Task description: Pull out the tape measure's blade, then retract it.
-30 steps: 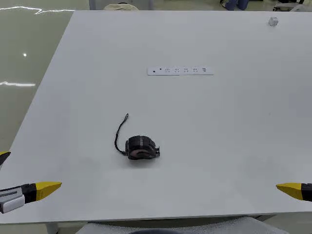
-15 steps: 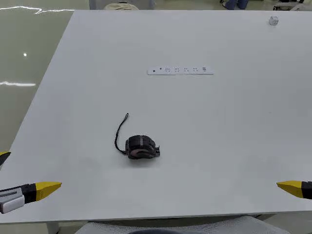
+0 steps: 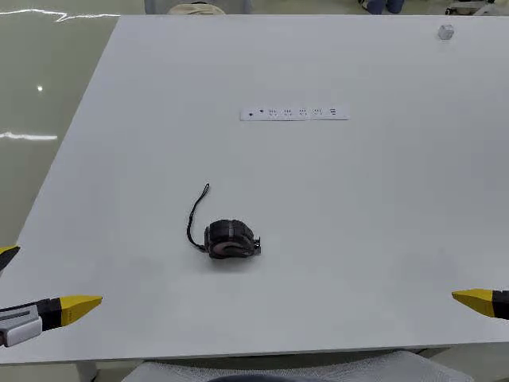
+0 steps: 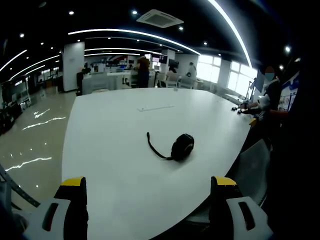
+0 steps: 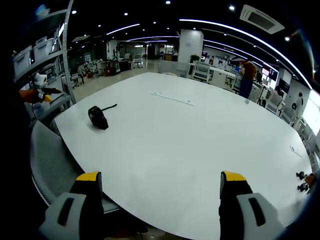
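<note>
A black tape measure [image 3: 231, 239] lies on the white table [image 3: 358, 207], its blade inside the case and its thin black wrist strap [image 3: 196, 213] curling away toward the far side. My left gripper [image 3: 44, 280] hovers open over the table's near left corner, well short of the tape. In the left gripper view the tape measure [image 4: 183, 146] sits ahead between the wide-apart yellow-tipped jaws of the left gripper [image 4: 149, 182]. My right gripper [image 5: 162, 177] is open too, off the near right edge, with the tape measure [image 5: 98, 117] far to its left. One of its yellow fingertips [image 3: 477, 301] shows in the head view.
A flat white power strip [image 3: 294, 114] is set into the table beyond the tape. A small grey object [image 3: 445, 33] rests at the far right. A grey mesh chair back [image 3: 270, 370] stands at the near edge. Shiny floor lies to the left.
</note>
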The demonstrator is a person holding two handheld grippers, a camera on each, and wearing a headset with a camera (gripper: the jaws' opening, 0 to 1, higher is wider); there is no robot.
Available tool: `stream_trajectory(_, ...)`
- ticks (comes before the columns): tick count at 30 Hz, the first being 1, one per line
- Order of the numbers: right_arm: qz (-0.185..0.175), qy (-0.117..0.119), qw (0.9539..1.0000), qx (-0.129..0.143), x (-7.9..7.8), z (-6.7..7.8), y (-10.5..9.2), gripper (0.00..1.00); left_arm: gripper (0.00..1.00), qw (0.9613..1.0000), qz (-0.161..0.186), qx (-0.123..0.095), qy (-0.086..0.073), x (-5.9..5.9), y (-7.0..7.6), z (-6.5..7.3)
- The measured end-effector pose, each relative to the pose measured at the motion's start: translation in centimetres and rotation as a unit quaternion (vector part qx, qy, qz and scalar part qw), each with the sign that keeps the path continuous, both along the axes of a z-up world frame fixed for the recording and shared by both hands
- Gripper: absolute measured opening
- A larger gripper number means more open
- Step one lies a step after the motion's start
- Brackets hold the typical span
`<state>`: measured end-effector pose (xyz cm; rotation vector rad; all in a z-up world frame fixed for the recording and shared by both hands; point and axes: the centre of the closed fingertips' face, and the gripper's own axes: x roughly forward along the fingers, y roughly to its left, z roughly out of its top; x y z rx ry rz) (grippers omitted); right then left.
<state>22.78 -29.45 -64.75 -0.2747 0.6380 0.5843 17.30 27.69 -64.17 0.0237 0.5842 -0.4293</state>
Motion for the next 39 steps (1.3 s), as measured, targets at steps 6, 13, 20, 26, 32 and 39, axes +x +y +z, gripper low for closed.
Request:
stream_trajectory(6, 0.01, 0.003, 0.9999, 0.0, 0.2, -0.1, 0.4, 1.0, 1.0, 1.0, -0.003, -0.003, 0.004, 0.0, -0.4, -0.2)
stream_trajectory(13, 0.033, 0.006, 0.9994, -0.009, 0.7, -0.5, 1.3, 1.0, 1.0, 0.9999, -0.011, -0.006, 0.007, 0.3, -1.4, -0.6)
stream_trajectory(20, 0.059, 0.01, 0.9981, -0.014, 1.8, -0.9, 2.5, 1.0, 1.0, 0.9998, -0.017, 0.01, 0.004, 1.2, -2.0, -1.2)
stream_trajectory(26, 0.083, 0.004, 0.9963, -0.022, 2.8, -1.2, 4.3, 1.0, 1.0, 0.9995, -0.031, 0.003, 0.006, 2.2, -3.3, -1.5)
stream_trajectory(32, 0.103, 0.008, 0.9945, -0.015, 3.6, -1.5, 6.1, 1.0, 1.0, 0.9992, -0.04, -0.004, -0.002, 3.7, -4.5, -1.3)
stream_trajectory(39, 0.132, 0.008, 0.9912, -0.011, 4.8, -1.7, 8.5, 0.99, 1.0, 0.9974, -0.072, -0.005, 0.0, 5.7, -6.3, -1.7)
